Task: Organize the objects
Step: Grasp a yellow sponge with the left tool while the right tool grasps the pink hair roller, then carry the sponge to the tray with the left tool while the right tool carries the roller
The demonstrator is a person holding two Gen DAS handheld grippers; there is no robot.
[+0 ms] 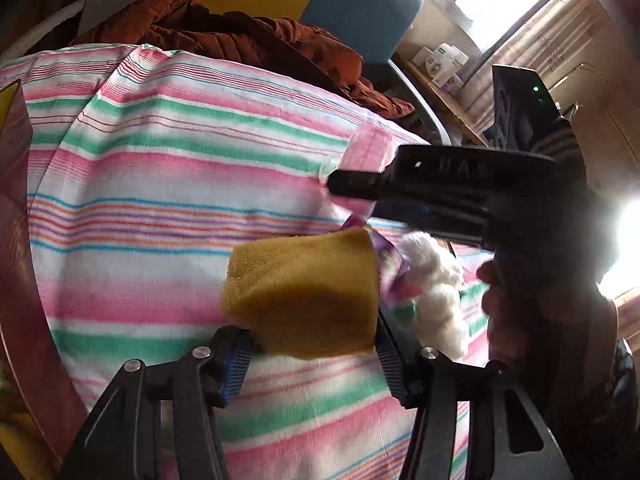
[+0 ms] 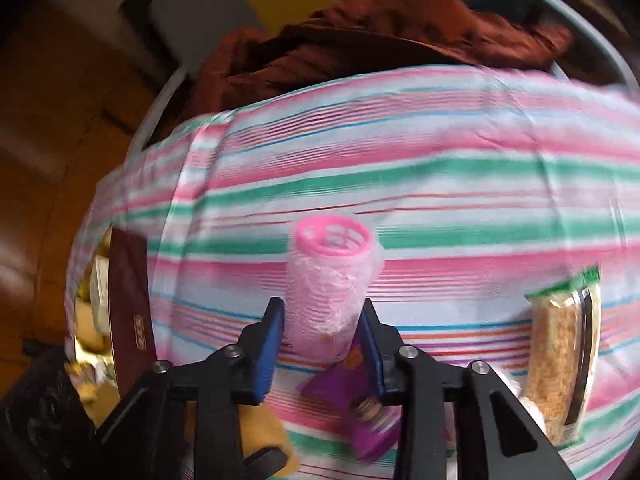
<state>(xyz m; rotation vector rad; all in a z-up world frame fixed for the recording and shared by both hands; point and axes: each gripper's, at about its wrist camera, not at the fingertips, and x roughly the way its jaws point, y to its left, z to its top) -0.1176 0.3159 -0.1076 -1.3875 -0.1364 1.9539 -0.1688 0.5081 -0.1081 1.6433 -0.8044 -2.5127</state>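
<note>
Nearest the left wrist camera, the left gripper (image 1: 310, 354) has its jaws clenched on a mustard-yellow sponge (image 1: 304, 296), a soft, fuzzy block whose lower edge hides the blue pads behind it. Beyond the sponge, the right gripper (image 1: 360, 184) crosses the view as a dark, blurred bar bearing raised letters too smeared to read, and its tips cover a pink object that cannot be made out there. Just right of the sponge lie a white fluffy toy (image 1: 436, 280) and a scrap of purple wrapping, both partly hidden. In the right wrist view, the right gripper (image 2: 322, 336) grasps a pink hair roller (image 2: 328, 280), an upright ribbed cylinder with a perforated rim, held at its lower end between blue pads. Below the roller a purple packet (image 2: 360, 400) is cut off by the jaws, its print unreadable. Well right of the roller lies a clear snack packet (image 2: 560, 360) with a green top. Left of the roller, a maroon booklet (image 2: 130, 320) shows a gold stamp too blurred to read. All lies on a striped cloth (image 2: 440, 168), with a rust-brown jacket (image 2: 380, 32) bunched beyond the roller.
</note>
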